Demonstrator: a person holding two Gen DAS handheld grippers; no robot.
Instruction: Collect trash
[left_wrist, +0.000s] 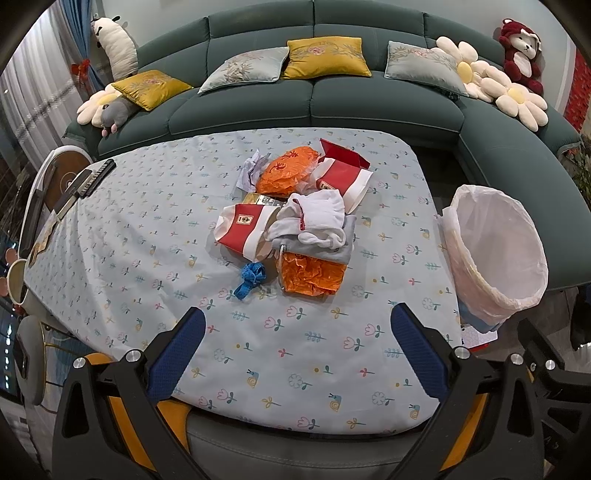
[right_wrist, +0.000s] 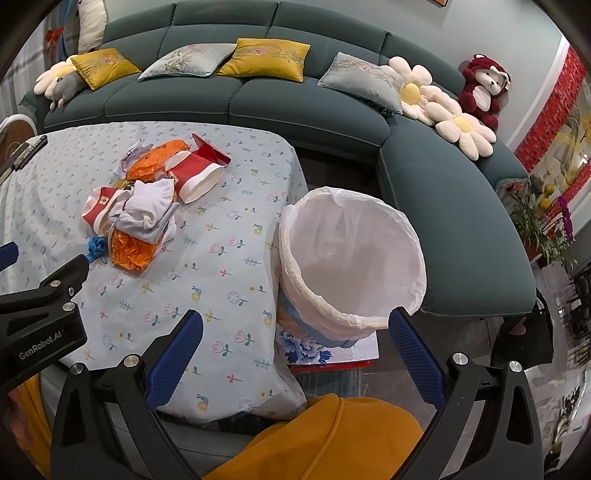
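A pile of trash lies in the middle of the floral tablecloth (left_wrist: 147, 258): two red-and-white paper cups (left_wrist: 243, 229) (left_wrist: 343, 177), orange wrappers (left_wrist: 310, 273) (left_wrist: 288, 170), white crumpled cloth or paper (left_wrist: 317, 218), a blue scrap (left_wrist: 251, 278) and crumpled white paper (left_wrist: 251, 170). The pile also shows in the right wrist view (right_wrist: 147, 199). A bin lined with a white bag (left_wrist: 495, 254) (right_wrist: 351, 258) stands off the table's right edge. My left gripper (left_wrist: 297, 350) is open and empty above the near table edge. My right gripper (right_wrist: 295, 350) is open and empty, just before the bin.
A dark green corner sofa (left_wrist: 369, 107) with cushions and plush toys runs behind and to the right. Remote controls (left_wrist: 88, 181) lie at the table's far left. A patterned box (right_wrist: 325, 350) sits under the bin. Plants (right_wrist: 543, 225) stand at far right.
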